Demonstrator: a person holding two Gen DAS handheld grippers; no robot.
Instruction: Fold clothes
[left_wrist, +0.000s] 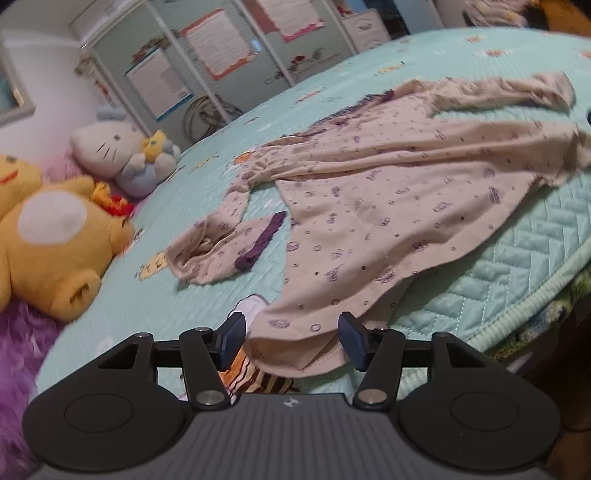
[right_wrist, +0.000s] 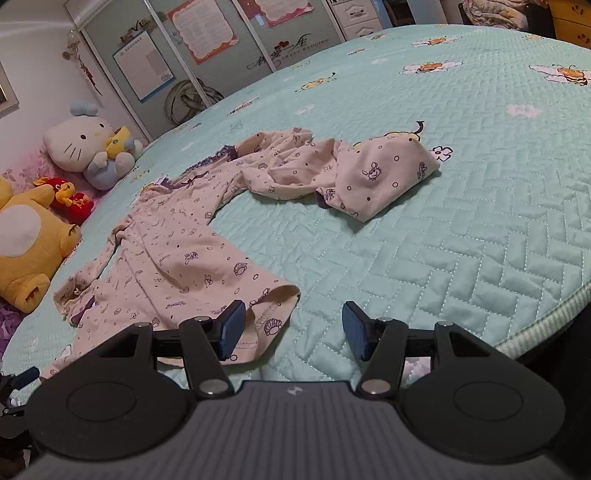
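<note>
We hold both grippers, left (left_wrist: 293, 341) and right (right_wrist: 293, 330), unclenched over the pajama top's (right_wrist: 177, 254) hem near the bed's (right_wrist: 480, 240) front edge.

We count one patterned pajama top (right_wrist: 173, 251), one quilted bedspread (right_wrist: 461, 229), four plush toys — one white cat (right_wrist: 81, 142), one yellow bear (right_wrist: 26, 251), one red (right_wrist: 70, 199), perhaps one more (left_wrist: 159, 142) — and two claws.
</note>
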